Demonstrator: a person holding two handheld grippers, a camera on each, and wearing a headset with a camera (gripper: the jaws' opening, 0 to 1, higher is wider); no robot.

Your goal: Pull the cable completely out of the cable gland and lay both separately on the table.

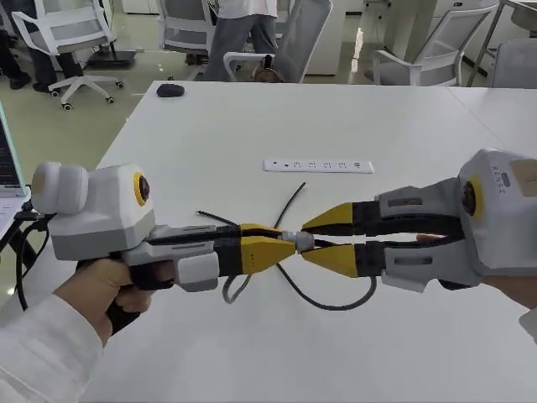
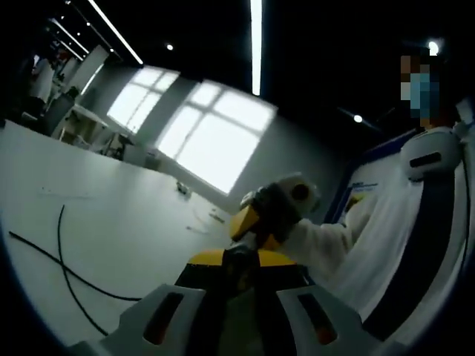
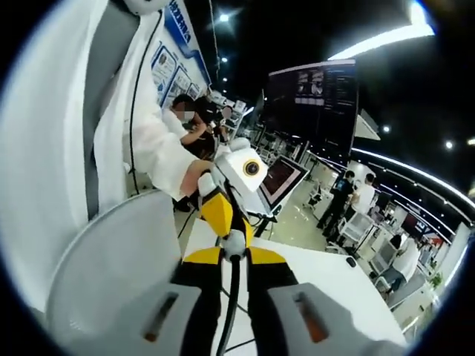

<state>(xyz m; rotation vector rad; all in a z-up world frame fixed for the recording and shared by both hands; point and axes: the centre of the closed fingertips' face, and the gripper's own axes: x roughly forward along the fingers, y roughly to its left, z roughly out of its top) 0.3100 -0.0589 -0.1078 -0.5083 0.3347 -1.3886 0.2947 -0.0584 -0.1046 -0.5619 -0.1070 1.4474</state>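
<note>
Two hand-held grippers meet tip to tip over the middle of the white tabletop (image 1: 403,134). The left hand-held gripper (image 1: 284,239), held in a hand (image 1: 92,290), has its yellow jaws drawn together on the one grey cable gland (image 1: 299,241). The right hand-held gripper (image 1: 309,242) has its jaws narrowed to a slim gap. In the right gripper view the black cable (image 1: 327,306) runs back between those jaws from the gland at their tips; whether they actually pinch it cannot be told.

There is one cable as far as can be made out. It leaves the gland, drops below the right hand-held gripper in a loop lying on the tabletop, and thin strands cross just beyond both sets of tips.

Bare surface lies on the near side of both hand-held grippers, and more beyond the tips up to one white power strip (image 1: 319,166), well apart from them. One small dark object (image 1: 170,90) sits near the far edge, beyond the left hand-held gripper. The tabletop's left edge runs close beside that gripper's body. Past the right hand-held gripper a seam marks a second tabletop. At least four office chairs (image 1: 63,34) stand beyond the far edge.
</note>
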